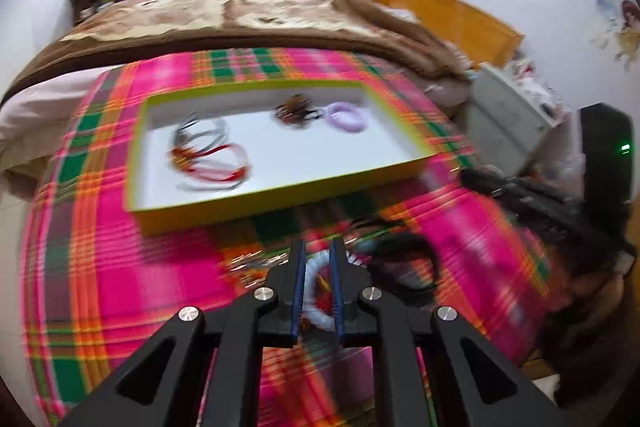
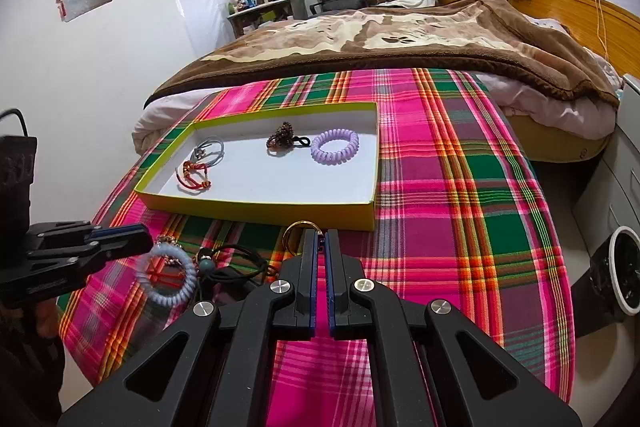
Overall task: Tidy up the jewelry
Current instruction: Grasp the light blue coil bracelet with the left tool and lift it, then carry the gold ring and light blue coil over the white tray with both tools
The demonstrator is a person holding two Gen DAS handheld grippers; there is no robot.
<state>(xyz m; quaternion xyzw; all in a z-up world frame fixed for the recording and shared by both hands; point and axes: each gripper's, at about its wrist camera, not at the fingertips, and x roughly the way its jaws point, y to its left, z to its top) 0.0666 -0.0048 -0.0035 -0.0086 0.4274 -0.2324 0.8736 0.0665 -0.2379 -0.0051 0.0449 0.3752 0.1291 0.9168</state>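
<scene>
On the plaid cloth over the bed sits a yellow-sided box lid — inside it a lilac coil hair tie, a brown beaded tie, a grey cord bracelet and a red cord bracelet. Just in front of the lid, a loose pile: pale coil hair tie, black elastic, gold ring. Left gripper has its fingers narrowed around the pale coil's rim, grasping it — view blurred. Right gripper fingers are nearly closed just beside the gold ring; whether they grip anything, cannot tell.
</scene>
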